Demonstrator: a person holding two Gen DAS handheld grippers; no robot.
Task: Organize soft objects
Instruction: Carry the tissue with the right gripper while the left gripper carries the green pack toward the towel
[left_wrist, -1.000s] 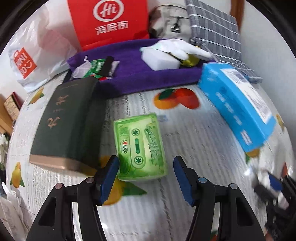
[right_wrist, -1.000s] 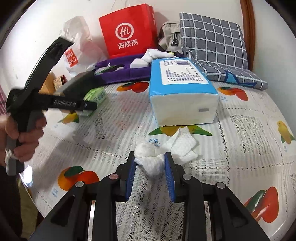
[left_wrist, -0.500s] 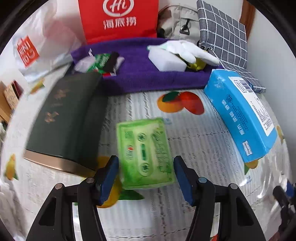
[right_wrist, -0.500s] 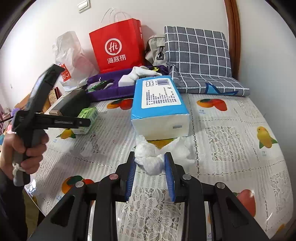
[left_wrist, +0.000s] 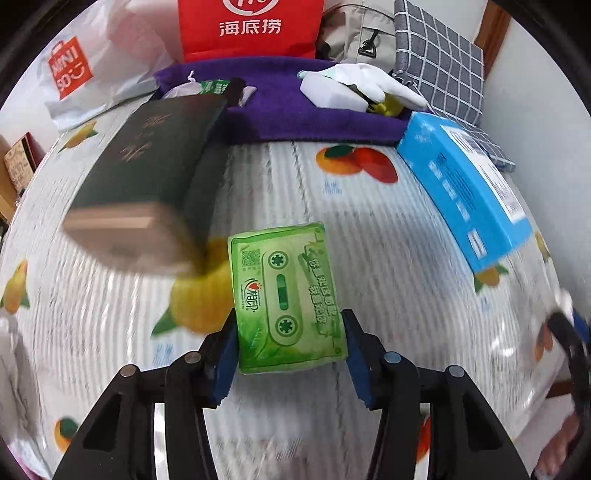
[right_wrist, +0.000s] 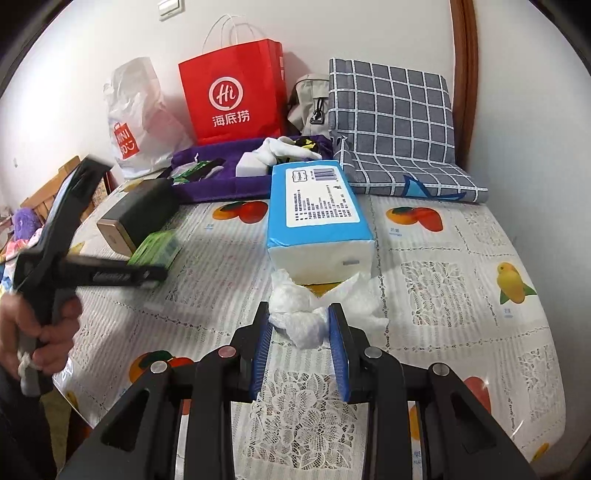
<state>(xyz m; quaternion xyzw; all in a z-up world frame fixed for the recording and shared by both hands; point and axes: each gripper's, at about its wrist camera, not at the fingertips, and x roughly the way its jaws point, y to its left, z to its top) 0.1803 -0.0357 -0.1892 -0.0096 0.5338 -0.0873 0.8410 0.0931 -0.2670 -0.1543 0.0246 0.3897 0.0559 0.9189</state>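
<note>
Green tissue pack: between my left hand-held gripper's closing jaws, mid-worktop. Right hand-held gripper clenched on crumpled tissue; bare worktop rightward.

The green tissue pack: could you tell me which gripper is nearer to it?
Left. The left gripper straddles the green tissue pack, jaws closing; the right gripper holds crumpled tissue farther off.

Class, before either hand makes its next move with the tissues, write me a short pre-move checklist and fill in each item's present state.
1. Green tissue pack sits between the left tool pads, which are closing: ok.
2. Pads already pressing the pack: cannot tell.
3. Crumpled tissue clamped in the right tool: ok.
4. Dark book clear of the pack: ok.
5. Free space on the purple cloth: ok.
</note>
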